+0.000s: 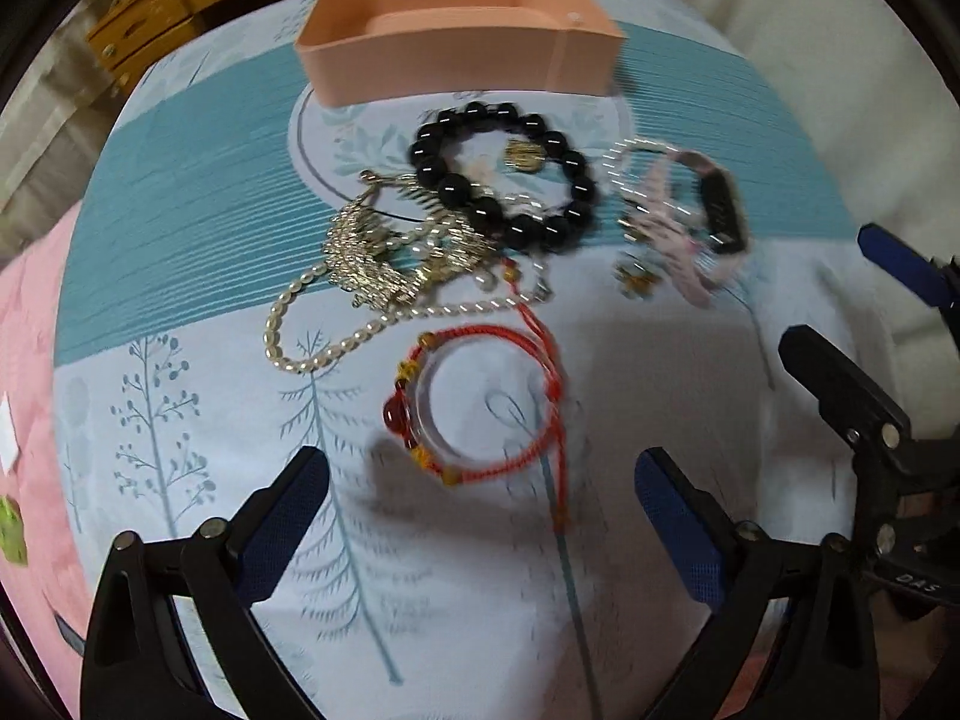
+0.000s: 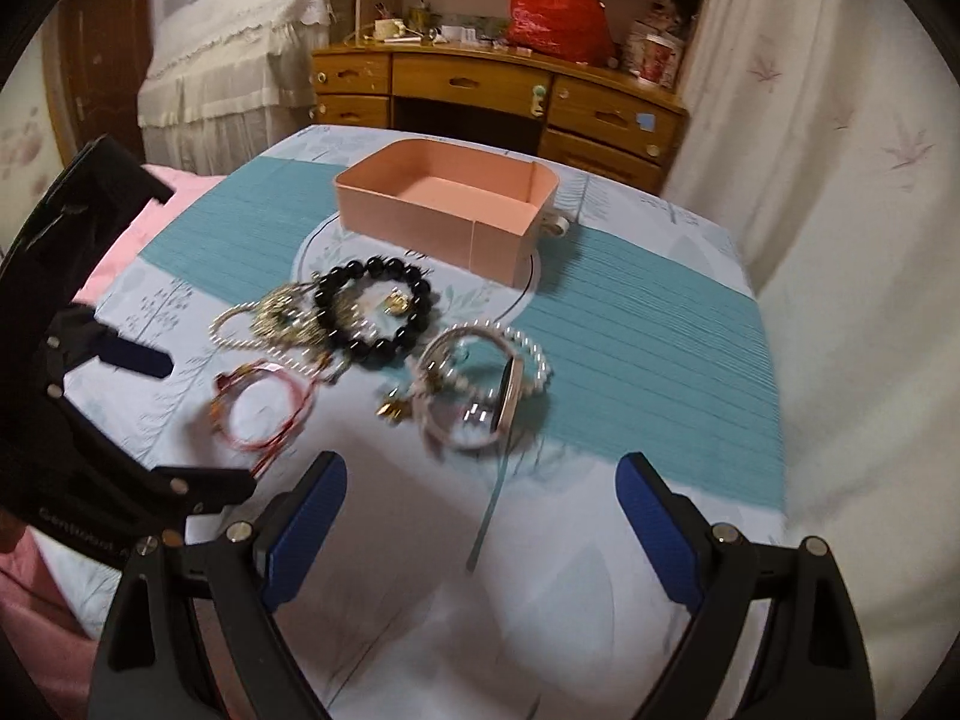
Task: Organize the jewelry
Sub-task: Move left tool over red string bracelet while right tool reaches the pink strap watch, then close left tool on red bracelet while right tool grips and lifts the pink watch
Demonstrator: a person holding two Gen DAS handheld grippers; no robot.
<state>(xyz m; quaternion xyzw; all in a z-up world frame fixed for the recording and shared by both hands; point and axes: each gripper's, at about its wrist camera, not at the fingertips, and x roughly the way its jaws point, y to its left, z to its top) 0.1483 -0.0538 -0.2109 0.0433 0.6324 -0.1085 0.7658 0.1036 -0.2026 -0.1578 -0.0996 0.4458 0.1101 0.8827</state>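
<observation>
Jewelry lies on a table with a teal and white cloth (image 1: 180,192). A red cord bracelet (image 1: 480,402) lies nearest my open, empty left gripper (image 1: 480,516). Behind it lie a pearl necklace (image 1: 312,324), a silver tangle (image 1: 372,252), a black bead bracelet (image 1: 504,180) and a pink watch with pearl bracelets (image 1: 690,222). An empty pink box (image 1: 456,36) stands at the back. My right gripper (image 2: 480,516) is open and empty, just short of the pink watch (image 2: 480,390). The red bracelet (image 2: 264,408), black beads (image 2: 378,312) and box (image 2: 444,204) also show there.
A wooden desk (image 2: 480,90) with a red bag (image 2: 558,12) stands behind the table. A curtain (image 2: 840,150) hangs at right. Pink bedding (image 1: 30,360) lies at left. The left gripper's body (image 2: 78,360) shows at the left edge of the right wrist view.
</observation>
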